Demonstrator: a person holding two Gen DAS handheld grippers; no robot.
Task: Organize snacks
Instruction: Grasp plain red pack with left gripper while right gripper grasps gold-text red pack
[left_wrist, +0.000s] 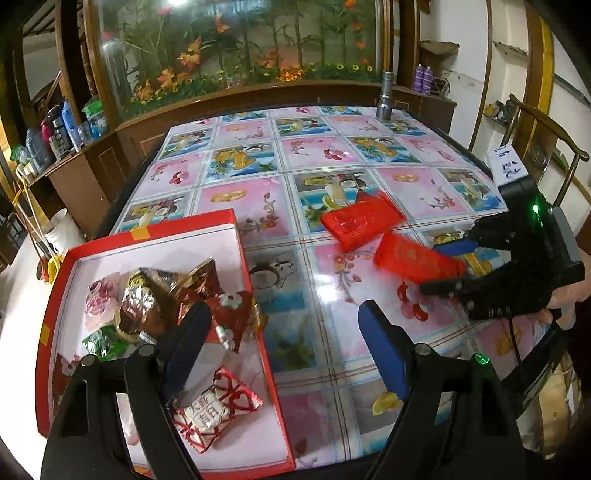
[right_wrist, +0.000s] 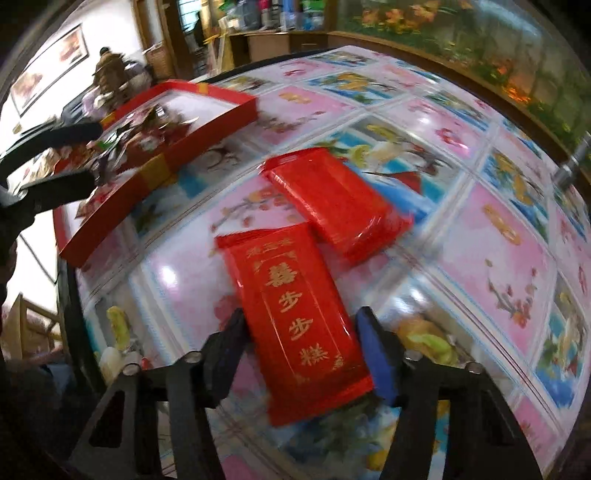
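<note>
Red gift box (left_wrist: 147, 236), tabletop (left_wrist: 332, 155) left: wrapped candies inside. Left gripper (left_wrist: 284, 332) over its edge, fingers spread, empty. Right gripper (right_wrist: 299, 343) fingers pinching red gold-lettered cake packet (right_wrist: 299, 317); second red packet (right_wrist: 340, 203) touching it.

Bright indoor light, tabletop (left_wrist: 332, 258) glare, motion blur, fisheye-bent edges

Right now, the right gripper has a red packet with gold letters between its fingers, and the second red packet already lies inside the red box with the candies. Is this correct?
Not fully. The right gripper does have the red packet with gold letters between its fingers, but the second red packet lies on the table, outside the red box. The right wrist view shows this.
</note>
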